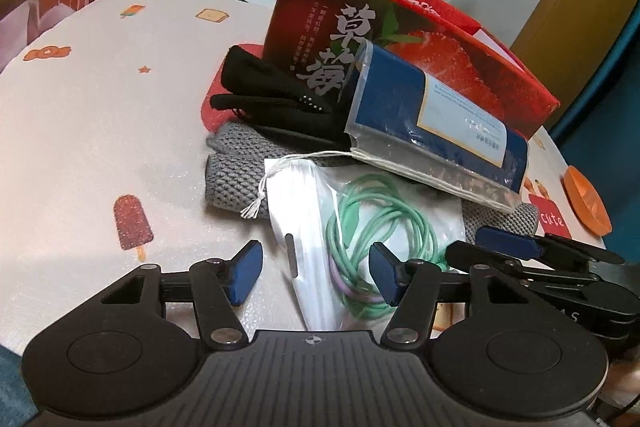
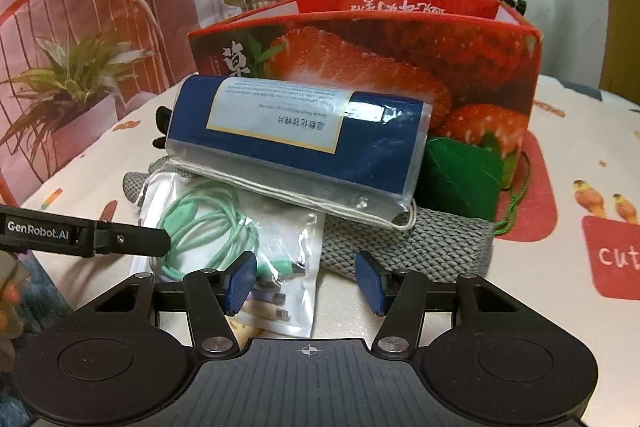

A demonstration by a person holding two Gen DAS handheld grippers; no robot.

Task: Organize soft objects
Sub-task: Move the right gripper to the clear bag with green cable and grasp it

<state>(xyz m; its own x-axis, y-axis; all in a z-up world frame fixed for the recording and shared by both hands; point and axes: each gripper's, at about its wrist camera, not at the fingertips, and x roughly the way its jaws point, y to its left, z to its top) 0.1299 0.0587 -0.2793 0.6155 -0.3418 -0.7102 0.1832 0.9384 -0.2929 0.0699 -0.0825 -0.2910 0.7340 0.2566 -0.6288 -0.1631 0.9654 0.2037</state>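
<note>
Tablecloth [image 1: 80,131] bears cable bag [image 1: 320,227] between left gripper [image 1: 316,273] pads.

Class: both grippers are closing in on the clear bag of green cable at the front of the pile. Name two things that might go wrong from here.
1. The blue packet leans on the strawberry box and overlaps the cable bag; pulling the bag may bring it sliding down.
2. The left gripper and right gripper sit close together at the same bag, so they may collide or tug the slippery plastic apart.
</note>
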